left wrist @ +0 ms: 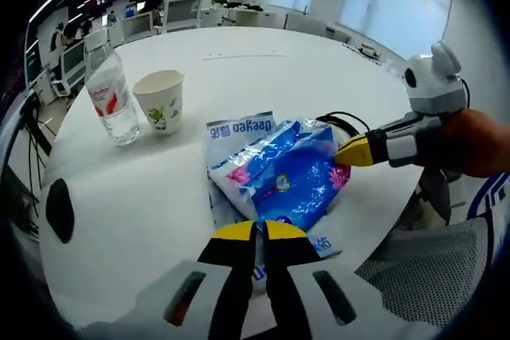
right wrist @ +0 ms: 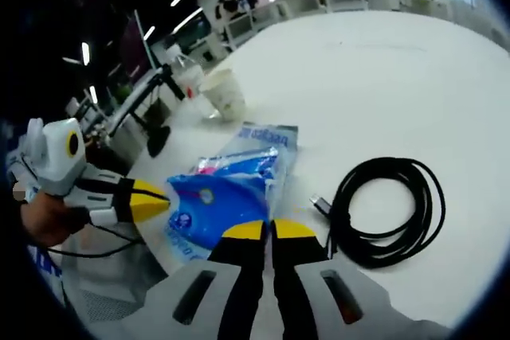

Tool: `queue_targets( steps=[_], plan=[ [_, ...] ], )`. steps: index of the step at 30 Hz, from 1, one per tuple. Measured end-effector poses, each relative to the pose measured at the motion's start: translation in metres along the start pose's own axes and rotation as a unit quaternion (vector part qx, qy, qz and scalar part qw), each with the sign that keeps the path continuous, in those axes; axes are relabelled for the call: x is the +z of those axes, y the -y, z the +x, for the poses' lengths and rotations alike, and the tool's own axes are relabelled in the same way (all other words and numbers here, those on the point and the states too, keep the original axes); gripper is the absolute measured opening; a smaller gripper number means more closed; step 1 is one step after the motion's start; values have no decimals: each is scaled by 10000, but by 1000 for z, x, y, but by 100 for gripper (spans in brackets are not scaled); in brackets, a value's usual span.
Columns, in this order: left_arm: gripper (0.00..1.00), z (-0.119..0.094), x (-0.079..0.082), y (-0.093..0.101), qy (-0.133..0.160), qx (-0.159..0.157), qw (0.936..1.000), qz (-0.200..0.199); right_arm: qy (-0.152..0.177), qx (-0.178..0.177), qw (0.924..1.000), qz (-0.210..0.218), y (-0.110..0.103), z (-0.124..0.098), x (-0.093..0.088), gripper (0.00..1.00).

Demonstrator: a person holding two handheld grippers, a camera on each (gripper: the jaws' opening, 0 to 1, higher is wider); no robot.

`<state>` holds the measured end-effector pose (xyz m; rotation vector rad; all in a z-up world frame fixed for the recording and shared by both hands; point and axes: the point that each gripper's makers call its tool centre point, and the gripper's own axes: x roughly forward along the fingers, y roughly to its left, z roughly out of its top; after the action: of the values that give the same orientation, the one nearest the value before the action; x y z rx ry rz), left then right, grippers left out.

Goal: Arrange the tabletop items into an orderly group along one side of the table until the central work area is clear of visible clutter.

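Note:
A crumpled blue plastic packet [left wrist: 279, 177] [right wrist: 227, 197] lies on top of a flat blue-and-white wipes pack [left wrist: 239, 129] [right wrist: 271, 137] near the edge of the white table [left wrist: 239, 61]. In the left gripper view, my left gripper [left wrist: 261, 231] has its jaws closed at the packet's near edge. My right gripper [left wrist: 351, 152] comes in from the right, closed at the packet's right corner. In the right gripper view, my right gripper [right wrist: 267, 231] is closed beside the packet. There my left gripper [right wrist: 163, 195] touches the packet's left corner.
A water bottle [left wrist: 111, 105] [right wrist: 187, 77] and a paper cup [left wrist: 161, 101] [right wrist: 225, 95] stand together farther in. A coiled black cable [right wrist: 390, 212] [left wrist: 343, 121] lies beside the packets. A small black object [left wrist: 60, 209] sits near the table's rim. A mesh chair [left wrist: 430, 268] stands close.

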<state>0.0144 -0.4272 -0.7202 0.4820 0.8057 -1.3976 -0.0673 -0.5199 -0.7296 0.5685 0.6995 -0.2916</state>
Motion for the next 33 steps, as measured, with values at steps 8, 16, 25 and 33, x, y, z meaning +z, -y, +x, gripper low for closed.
queue_targets(
  steps=[8, 16, 25, 33],
  plan=[
    [0, 6, 10, 15, -18, -143, 9998, 154, 274, -63, 9995, 174, 13, -15, 6, 0],
    [0, 17, 25, 32, -77, -280, 9989, 366, 423, -205, 9984, 313, 32, -26, 7, 0],
    [0, 37, 44, 56, -71, -492, 9970, 593, 523, -452, 9966, 444, 60, -45, 4, 0],
    [0, 54, 56, 76, -114, -719, 9940, 813, 547, -646, 9945, 609, 84, -57, -3, 0]
  ],
)
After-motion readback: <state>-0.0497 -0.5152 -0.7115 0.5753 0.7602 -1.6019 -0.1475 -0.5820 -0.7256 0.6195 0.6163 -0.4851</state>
